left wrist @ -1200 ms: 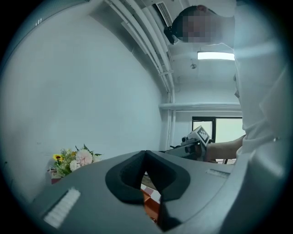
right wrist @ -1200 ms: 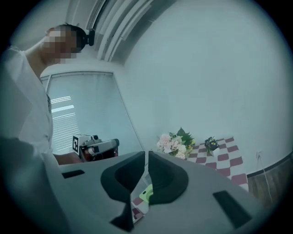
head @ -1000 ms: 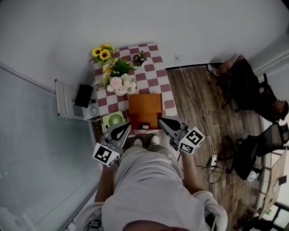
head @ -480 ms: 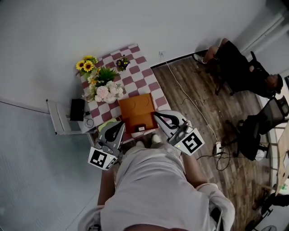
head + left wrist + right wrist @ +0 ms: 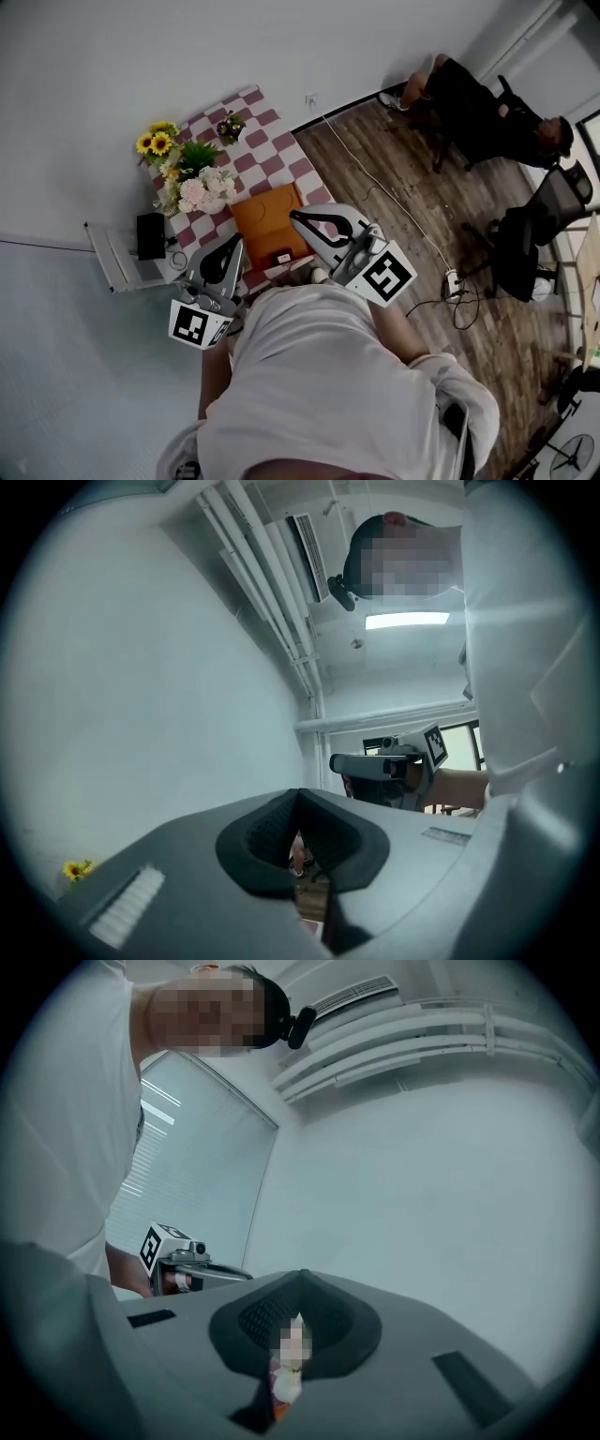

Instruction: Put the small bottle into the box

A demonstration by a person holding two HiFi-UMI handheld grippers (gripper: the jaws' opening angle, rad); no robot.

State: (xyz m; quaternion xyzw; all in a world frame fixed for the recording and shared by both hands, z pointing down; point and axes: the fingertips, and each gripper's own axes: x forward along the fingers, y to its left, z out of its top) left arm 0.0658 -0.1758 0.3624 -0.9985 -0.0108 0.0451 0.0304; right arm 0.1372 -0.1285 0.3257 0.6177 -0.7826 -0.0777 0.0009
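So, both grippers are closed on nothing right now. The left gripper [image 5: 298,797] has its jaws pinched together with only a thin sliver showing between them, and the right gripper [image 5: 300,1286] is the same, tips meeting and empty. Each one's own camera looks up at pale wall and ceiling fittings, so they're tilted upward, held out in front of the person in the white shirt [image 5: 319,394]. From overhead they sit either side of the orange box [image 5: 265,214], the left one just beside its near left corner and the right one reaching over its near right edge. The box lies on the red-and-white checkered table [image 5: 305,164], toward the front edge. I honestly can't pick out the small bottle anywhere. Further back on the table are a pink and white bouquet [image 5: 192,192], sunflowers [image 5: 155,142] and a little potted plant [image 5: 230,125]. Off to the right a seated person [image 5: 469,94] is on the wood floor [image 5: 394,197], well apart from all this.
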